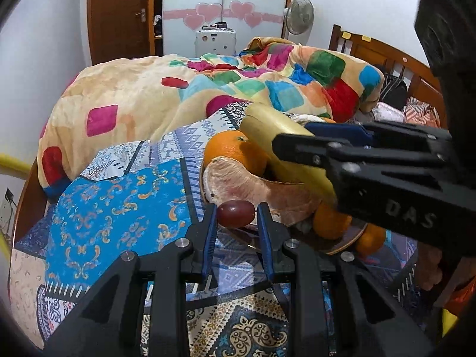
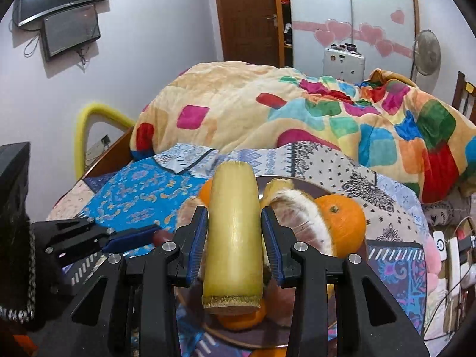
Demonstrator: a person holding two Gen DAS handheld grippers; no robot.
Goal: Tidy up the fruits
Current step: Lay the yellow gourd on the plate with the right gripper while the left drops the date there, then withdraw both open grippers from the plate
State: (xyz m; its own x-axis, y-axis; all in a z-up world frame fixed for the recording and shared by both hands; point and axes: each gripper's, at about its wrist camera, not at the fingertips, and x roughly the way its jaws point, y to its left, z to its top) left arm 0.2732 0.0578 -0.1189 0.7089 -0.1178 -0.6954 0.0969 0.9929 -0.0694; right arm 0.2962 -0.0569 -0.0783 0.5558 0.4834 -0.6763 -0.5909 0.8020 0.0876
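- My left gripper [image 1: 236,217] has its jaws pinched on a red grape [image 1: 236,213], held just at the near edge of the plate [image 1: 346,245], so I'd say it is about to go onto the pile.
- My right gripper [image 2: 235,232] has its jaws clamped on a pale yellow cut stalk [image 2: 234,232], sugarcane I think. It is gripped mid-length and pointing forward over the plate [image 2: 300,183], which keeps it level for setting down.
- The plate sits on the bed's patchwork sheet [image 1: 119,205]. It already carries a peeled pomelo piece [image 1: 253,184] and a few oranges [image 1: 235,151], one more orange [image 2: 342,220] on the far right side.
- The plate is crowded; the pomelo takes up the middle, so I judge little free room is left for the stalk.
- In the left view the right gripper crosses just above the fruit, close to my grape; the two could bump.
- One orange [image 1: 370,238] seems to lie under the plate's rim, hard to tell through the fisheye.
- A bunched colourful blanket [image 1: 208,89] lies behind, well apart. Wooden headboard [image 1: 386,53] at right, fan [image 2: 427,52] and door [image 2: 247,15] beyond.
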